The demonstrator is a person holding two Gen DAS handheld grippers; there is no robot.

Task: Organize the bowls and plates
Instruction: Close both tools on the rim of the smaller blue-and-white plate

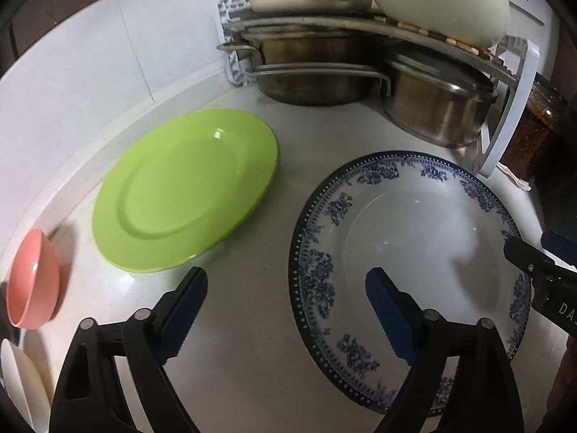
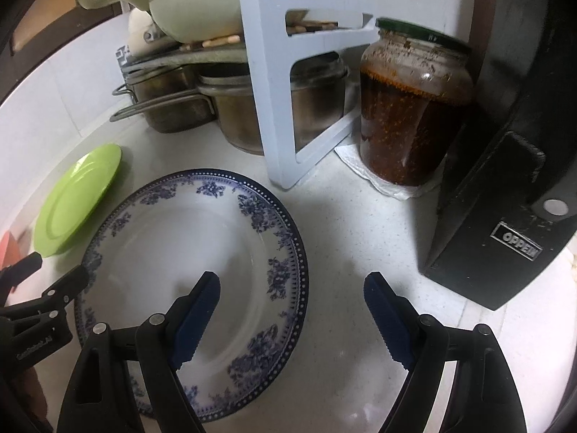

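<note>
A blue-patterned plate [image 1: 407, 252] lies flat on the white counter [image 1: 252, 361], with both grippers poised over it from opposite sides. The left gripper [image 1: 285, 310] is released, its jaws spread wide with nothing between them: one blue pad hangs over the bare counter just left of the plate, the other over the plate's white middle, so the jaws straddle the plate's left rim without pressing on it. The right gripper [image 2: 292, 315] is likewise released and holds nothing; its left pad hangs over the plate's inner face and its right pad over the speckled counter beside the plate's right rim. A green plate [image 1: 184, 191] lies flat to the left of the patterned one, nearer the tiled back wall and apart from it. At the counter's left edge a pink bowl [image 1: 32, 278] sits tipped on its side, and a white bowl [image 1: 21, 386] shows just below it, partly cut off. Toward the back corner a white rack [image 2: 274, 108] shelters steel pots [image 1: 436, 108] underneath and carries cream-coloured cookware [image 1: 436, 0] on top. To the right of the rack a glass jar [image 2: 411, 108] of dark reddish paste stands on a paper towel, beside a black appliance [image 2: 505, 195].
</note>
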